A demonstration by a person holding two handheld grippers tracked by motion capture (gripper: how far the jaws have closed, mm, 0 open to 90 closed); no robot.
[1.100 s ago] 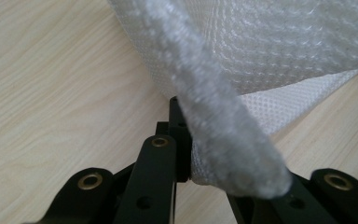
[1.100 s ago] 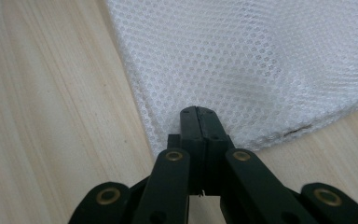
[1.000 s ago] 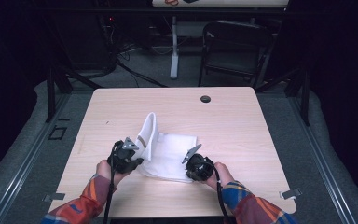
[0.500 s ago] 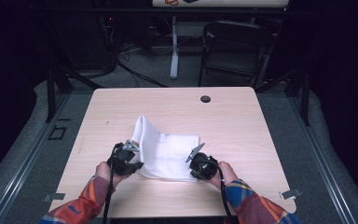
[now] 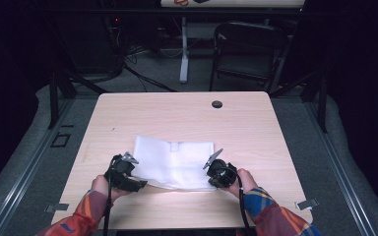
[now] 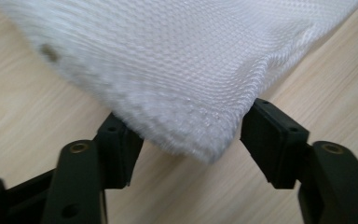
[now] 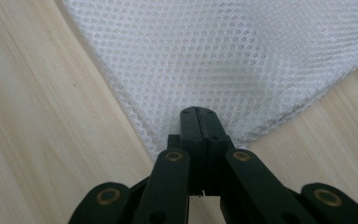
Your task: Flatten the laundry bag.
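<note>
A white mesh cloth (image 5: 174,162) lies flat on the wooden table (image 5: 177,113), near its front edge. My left gripper (image 5: 132,167) is at the cloth's near left corner. In the left gripper view the jaws (image 6: 191,130) have just been opening and stand apart, with the cloth's folded corner (image 6: 177,60) between them and no pad pressing on it. My right gripper (image 5: 211,169) is at the near right corner. In the right gripper view its jaws (image 7: 196,116) are shut on the tip of the cloth (image 7: 233,56).
A dark round grommet (image 5: 217,104) sits near the table's far edge. Behind the table stand a folding chair (image 5: 246,49) and a white table leg (image 5: 183,49) among cables on the floor. Bare wood lies on all sides of the cloth.
The cloth's left part, held up a second ago, has come down and now lies flat. The left jaws have opened. The right gripper has kept still.
</note>
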